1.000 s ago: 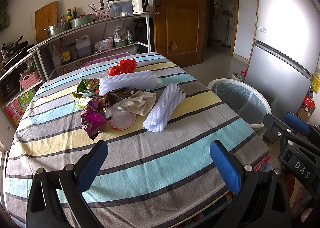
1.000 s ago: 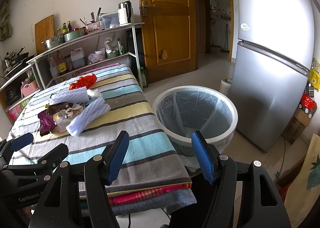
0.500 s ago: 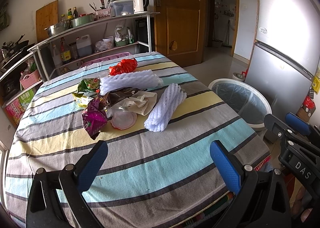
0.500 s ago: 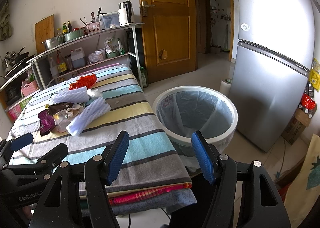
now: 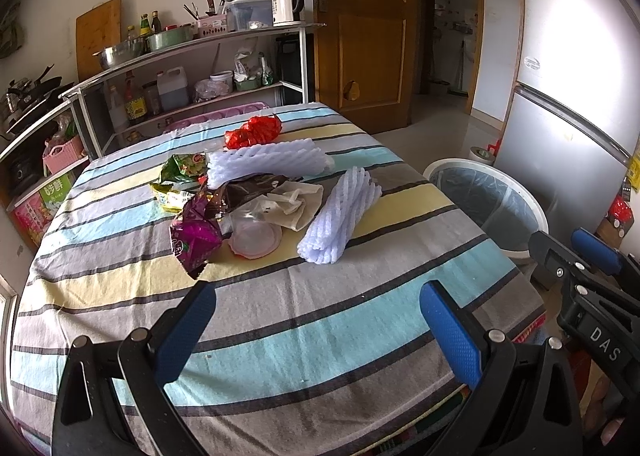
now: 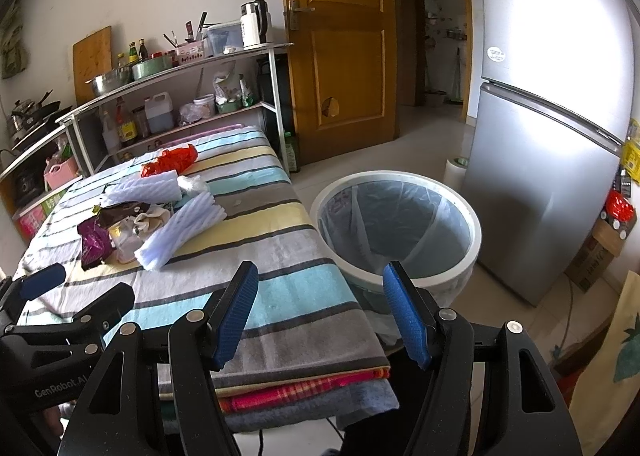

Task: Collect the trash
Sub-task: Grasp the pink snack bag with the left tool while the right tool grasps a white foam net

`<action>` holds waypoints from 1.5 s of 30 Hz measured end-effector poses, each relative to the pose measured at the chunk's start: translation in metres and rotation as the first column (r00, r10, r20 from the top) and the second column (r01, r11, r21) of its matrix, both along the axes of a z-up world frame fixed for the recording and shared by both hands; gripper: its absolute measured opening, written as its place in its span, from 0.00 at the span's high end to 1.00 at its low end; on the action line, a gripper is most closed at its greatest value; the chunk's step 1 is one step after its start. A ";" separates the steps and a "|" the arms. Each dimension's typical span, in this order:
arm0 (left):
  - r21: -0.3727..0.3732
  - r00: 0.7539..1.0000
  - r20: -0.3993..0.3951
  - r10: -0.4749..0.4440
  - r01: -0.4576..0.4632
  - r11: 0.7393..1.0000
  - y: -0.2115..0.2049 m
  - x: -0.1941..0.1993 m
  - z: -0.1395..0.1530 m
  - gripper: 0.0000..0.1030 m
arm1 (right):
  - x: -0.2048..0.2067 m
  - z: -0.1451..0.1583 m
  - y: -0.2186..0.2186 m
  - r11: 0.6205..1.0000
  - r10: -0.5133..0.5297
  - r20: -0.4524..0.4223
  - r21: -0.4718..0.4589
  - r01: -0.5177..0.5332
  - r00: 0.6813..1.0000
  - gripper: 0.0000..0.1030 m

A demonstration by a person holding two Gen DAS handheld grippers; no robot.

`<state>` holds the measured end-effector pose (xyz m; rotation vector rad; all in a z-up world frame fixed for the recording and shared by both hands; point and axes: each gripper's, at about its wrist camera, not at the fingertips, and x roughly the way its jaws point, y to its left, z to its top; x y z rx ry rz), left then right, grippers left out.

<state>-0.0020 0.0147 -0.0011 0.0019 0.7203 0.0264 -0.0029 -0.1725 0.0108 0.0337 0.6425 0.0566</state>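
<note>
Tongs of both hands are shown spread wide and empty: the left tongs (image 5: 318, 330) are held above the near part of the desk, and the right tongs (image 6: 320, 314) above its near corner, beside the bin. The trash is gathered in a heap at the middle of the desk (image 5: 280, 320), which is covered by a cloth striped in grey, blue and yellow. Nearest the left tongs are seen a crumpled purple foil wrapper (image 5: 194, 242) and a clear round plastic lid (image 5: 256, 240), just beside each other. A white ribbed foam sleeve (image 5: 340, 214) is laid to their right, a beige crumpled cloth scrap (image 5: 298, 202) between. A second white foam sleeve (image 5: 266, 162), a green snack packet (image 5: 184, 168) and a red plastic bag (image 5: 252, 132) are placed farther back. A round white bin lined with a clear bag (image 6: 400, 224) is set on the floor at the desk's right edge, near a silver refrigerator (image 6: 552, 160).
</note>
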 end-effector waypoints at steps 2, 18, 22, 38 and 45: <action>-0.004 1.000 -0.001 0.003 -0.003 1.000 0.003 0.000 0.000 0.00 | 0.005 -0.001 0.002 1.000 0.018 -0.005 0.009 -0.018 1.000 0.36; -0.129 0.982 -0.045 0.186 -0.190 0.973 0.103 0.019 -0.013 0.00 | 0.083 -0.019 0.072 0.932 0.335 -0.111 0.183 -0.312 0.935 0.36; -0.152 0.974 -0.078 0.211 -0.221 0.964 0.117 0.032 -0.018 0.00 | 0.100 -0.023 0.091 0.928 0.353 -0.145 0.183 -0.325 0.924 0.36; -0.244 0.981 -0.118 0.156 -0.181 0.953 0.126 0.077 -0.034 0.23 | 0.141 -0.044 0.108 0.938 0.333 -0.263 0.192 -0.289 0.906 0.39; -0.266 0.983 -0.144 0.114 -0.150 0.952 0.123 0.082 -0.037 0.54 | 0.141 -0.043 0.107 0.924 0.363 -0.257 0.225 -0.310 0.896 0.62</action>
